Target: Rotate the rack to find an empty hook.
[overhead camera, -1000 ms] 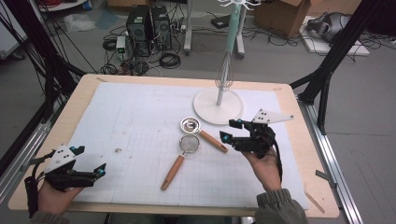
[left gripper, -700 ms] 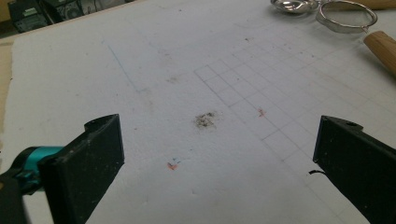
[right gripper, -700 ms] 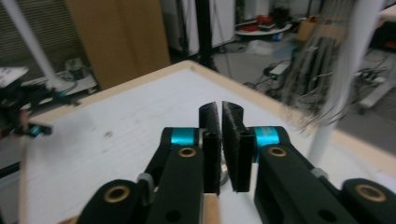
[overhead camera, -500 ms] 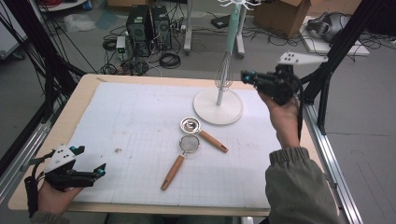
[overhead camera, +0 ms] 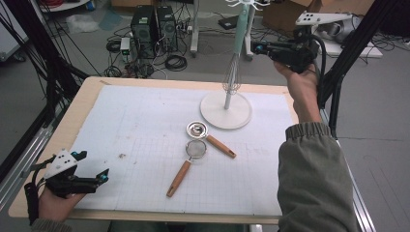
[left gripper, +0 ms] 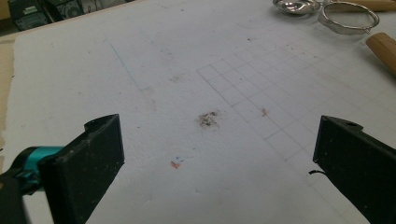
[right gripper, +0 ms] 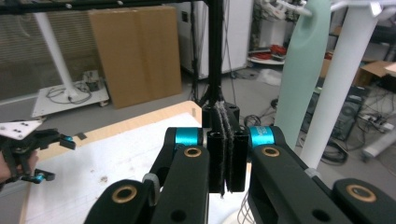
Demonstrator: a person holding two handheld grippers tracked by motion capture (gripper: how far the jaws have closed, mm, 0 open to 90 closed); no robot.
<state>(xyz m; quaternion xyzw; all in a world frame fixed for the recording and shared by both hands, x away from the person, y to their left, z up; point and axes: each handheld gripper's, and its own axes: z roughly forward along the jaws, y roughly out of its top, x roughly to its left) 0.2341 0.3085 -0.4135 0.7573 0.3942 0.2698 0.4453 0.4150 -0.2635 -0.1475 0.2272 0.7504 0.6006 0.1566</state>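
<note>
I see a pale wooden table [overhead camera: 87, 96] under a white mat [overhead camera: 145, 125] printed with a faint grey grid, two silver metal strainers with orange-brown wooden handles [overhead camera: 193, 154], and black hand-held grippers [overhead camera: 254, 47] with teal accents.

Wire whisk [overhead camera: 232, 77] hangs upright on stand [overhead camera: 226, 110], above round white base.
</note>
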